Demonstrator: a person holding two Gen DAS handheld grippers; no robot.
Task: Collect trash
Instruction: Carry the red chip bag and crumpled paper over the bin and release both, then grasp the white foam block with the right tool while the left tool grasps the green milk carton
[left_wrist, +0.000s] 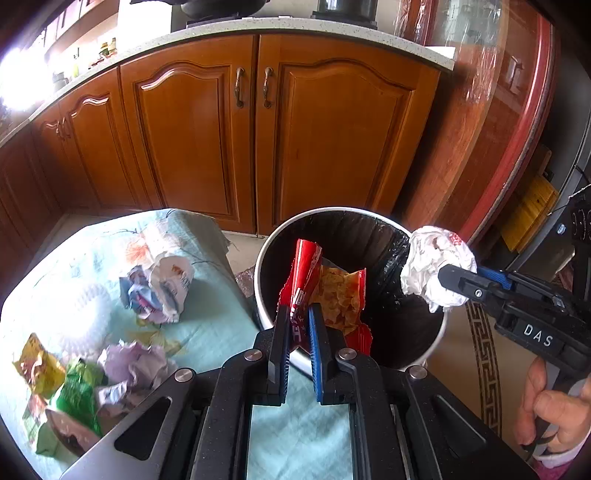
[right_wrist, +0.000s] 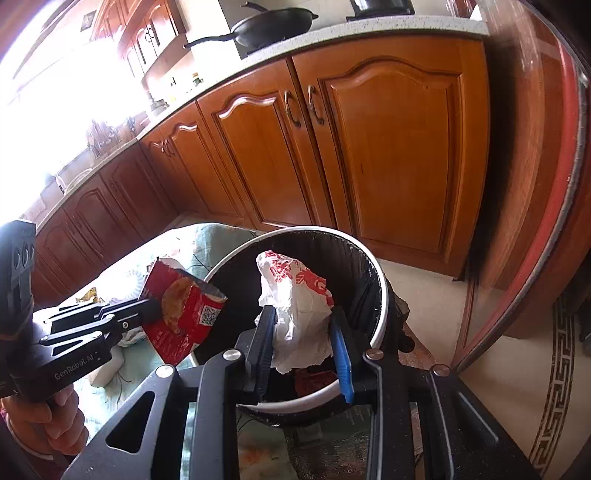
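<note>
Left claw (left_wrist: 298, 321) closed tight on a red snack wrapper (left_wrist: 325, 291); the wrapper is pinched at its lower edge between the black finger and the blue-padded finger and stands up over the mouth of the trash bin (left_wrist: 432, 354). From the right wrist view the same wrapper (right_wrist: 181, 314) hangs at the bin's left rim, its open end upward and a QR code on the side facing the camera. Right claw (right_wrist: 304, 328) closed partway on a crumpled white plastic bag with red print (right_wrist: 295, 317); the bag bulges up between the two fingers and sits directly above the bin opening (right_wrist: 380, 295). In the left wrist view that bag (left_wrist: 436, 266) is seen held at the bin's right rim by the right claw (left_wrist: 458, 277), with the person's right hand (left_wrist: 554, 410) on the handle below. Left hand (right_wrist: 48, 421) grips the left claw's handle at lower left of the right wrist view. Bin is round, white-rimmed, lined with a black bag, standing on the floor just beside the bench (left_wrist: 207, 317), in front of the wooden cabinet doors (left_wrist: 192, 140). Bench carries a pale blue floral cloth. Remaining on it: a crumpled white and blue paper wad (left_wrist: 159, 291), a lilac crumpled wad (left_wrist: 136, 365), a green wrapper (left_wrist: 77, 398) and a yellow wrapper (left_wrist: 38, 365), all well apart from the bin. A black wok (right_wrist: 273, 26) sits on the kitchen counter above the cabinets.
</note>
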